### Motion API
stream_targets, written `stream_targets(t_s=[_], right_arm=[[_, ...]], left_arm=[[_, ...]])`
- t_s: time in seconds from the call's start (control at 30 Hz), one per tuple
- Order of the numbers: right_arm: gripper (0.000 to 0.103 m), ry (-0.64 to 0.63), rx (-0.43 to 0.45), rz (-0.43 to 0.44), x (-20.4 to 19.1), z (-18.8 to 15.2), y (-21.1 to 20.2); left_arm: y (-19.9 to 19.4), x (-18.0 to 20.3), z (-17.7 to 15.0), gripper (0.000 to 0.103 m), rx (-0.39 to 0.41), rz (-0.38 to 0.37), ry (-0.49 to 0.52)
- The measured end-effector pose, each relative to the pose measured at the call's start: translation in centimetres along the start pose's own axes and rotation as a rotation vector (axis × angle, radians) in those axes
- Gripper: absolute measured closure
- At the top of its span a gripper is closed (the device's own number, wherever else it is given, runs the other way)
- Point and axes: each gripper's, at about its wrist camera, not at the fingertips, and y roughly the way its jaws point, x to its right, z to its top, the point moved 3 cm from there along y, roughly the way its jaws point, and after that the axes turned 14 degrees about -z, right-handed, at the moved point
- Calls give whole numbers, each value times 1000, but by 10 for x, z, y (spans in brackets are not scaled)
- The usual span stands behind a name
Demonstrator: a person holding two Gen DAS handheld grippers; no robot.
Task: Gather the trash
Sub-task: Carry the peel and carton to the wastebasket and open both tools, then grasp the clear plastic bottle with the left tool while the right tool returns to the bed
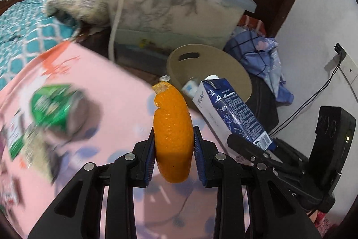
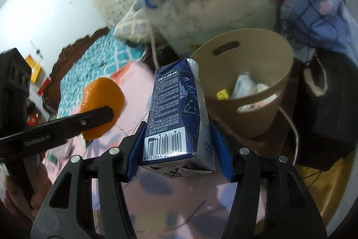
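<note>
left gripper (image 1: 174, 156) clamped on orange peel (image 1: 173, 133), right gripper (image 2: 176, 149) clamped on blue carton (image 2: 176, 113), tan bin (image 2: 248, 82) just beyond both.

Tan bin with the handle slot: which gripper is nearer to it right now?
Right. The right gripper, clamping the blue carton, is just short of the tan bin. The left gripper, clamping the orange peel, sits farther back over the pink cloth.
</note>
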Motion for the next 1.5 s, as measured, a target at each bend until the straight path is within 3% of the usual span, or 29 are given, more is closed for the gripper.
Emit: stream_targets(t_s=[0.3,0.33,0.43,0.6,0.7,0.9,1.1,1.4,1.5], right_arm=[[44,155,-8,-28,49,43,26],[43,163,-9,-32,52,46,29],[34,191,-30,-39,58,52,39],[32,207,17,-48,60,52,31],[32,195,34,-49,54,46,25],[32,144,15,9,20,32,17],[33,51,-51,100,-39,8,18],[45,-179,-192,236,-154,-57,26],[47,-252,-234,254,-184,-80,30]], left_arm=[[80,24,62,73,-67,-93,26],[91,22,70,70,-74,-94,15],[109,15,83,38,-78,-82,-22],[98,6,89,38,-36,-51,-51],[74,3,81,39,8,10,-16],[3,-21,42,39,107,108,-39],[-78,-65,-23,39,177,245,-112],[-205,-138,-148,39,269,423,-329],[-240,-167,-172,39,318,465,-422]])
